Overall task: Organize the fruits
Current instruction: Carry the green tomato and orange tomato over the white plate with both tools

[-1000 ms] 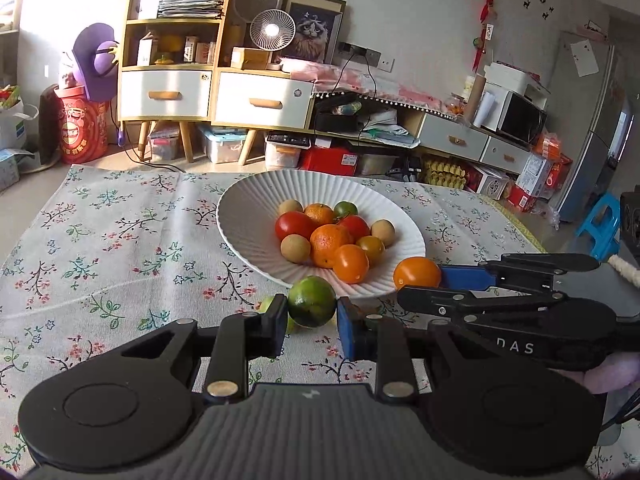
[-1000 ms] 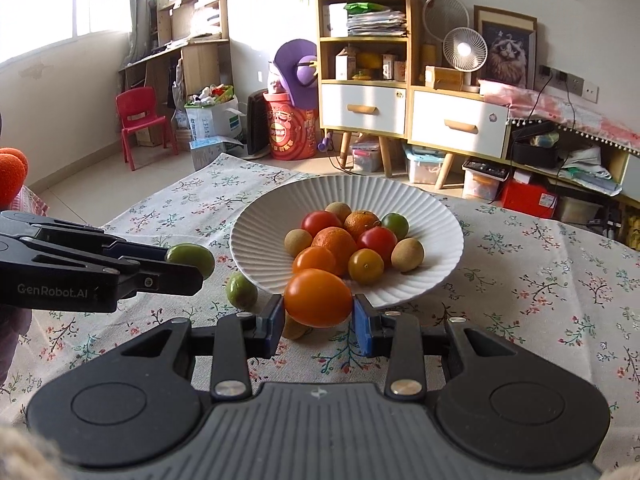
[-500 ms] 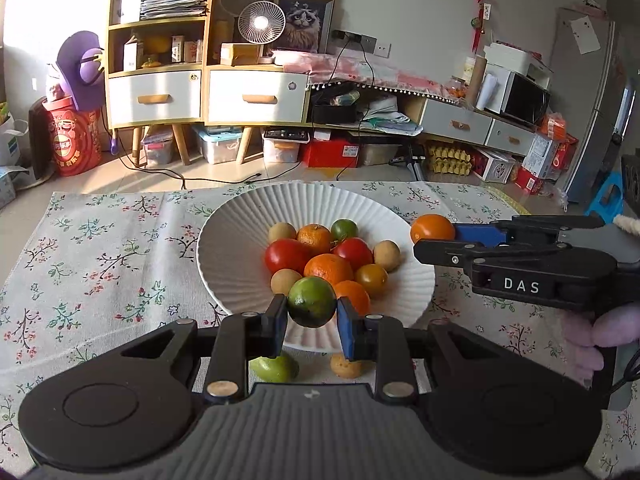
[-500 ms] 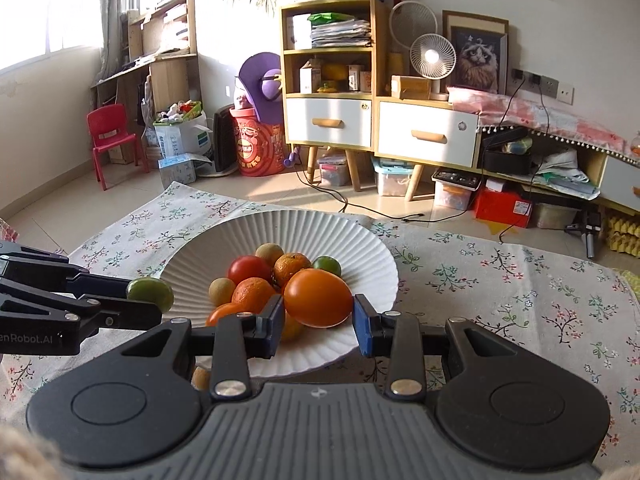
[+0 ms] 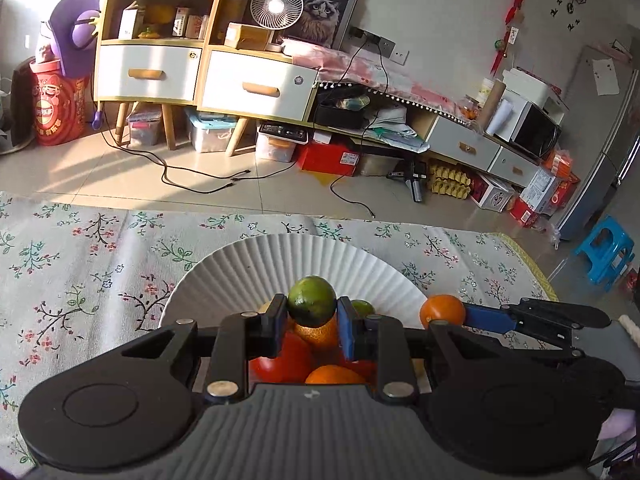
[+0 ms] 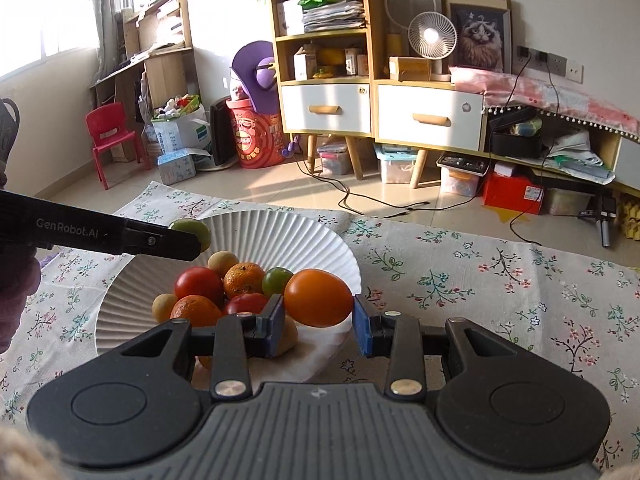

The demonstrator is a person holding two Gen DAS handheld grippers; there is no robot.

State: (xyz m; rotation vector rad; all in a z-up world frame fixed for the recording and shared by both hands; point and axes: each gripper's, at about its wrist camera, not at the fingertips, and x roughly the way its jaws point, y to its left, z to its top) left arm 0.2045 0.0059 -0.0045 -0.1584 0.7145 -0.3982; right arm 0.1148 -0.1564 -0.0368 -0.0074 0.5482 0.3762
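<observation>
My left gripper [image 5: 312, 320] is shut on a green lime [image 5: 312, 301] and holds it above the fruit pile in the white ribbed plate [image 5: 280, 256]. My right gripper [image 6: 319, 316] is shut on an orange fruit [image 6: 318, 298] over the plate's right rim [image 6: 344, 256]. In the right wrist view the left gripper [image 6: 188, 240] shows with the lime [image 6: 196, 230] above the plate. In the left wrist view the right gripper [image 5: 444, 316] shows with the orange fruit [image 5: 442, 311]. The plate holds tomatoes [image 6: 198, 282], oranges [image 6: 244, 280] and small yellowish fruits [image 6: 223, 262].
The plate sits on a floral tablecloth [image 6: 480, 288] whose far edge [image 5: 240, 214] is close behind it. Beyond are the floor, a drawer cabinet [image 6: 380, 112], a fan [image 6: 432, 36] and a blue stool [image 5: 608, 248].
Both grippers moved forward over the plate with their fruits held. The loose fruits on the cloth near the plate's front have dropped out of view.
</observation>
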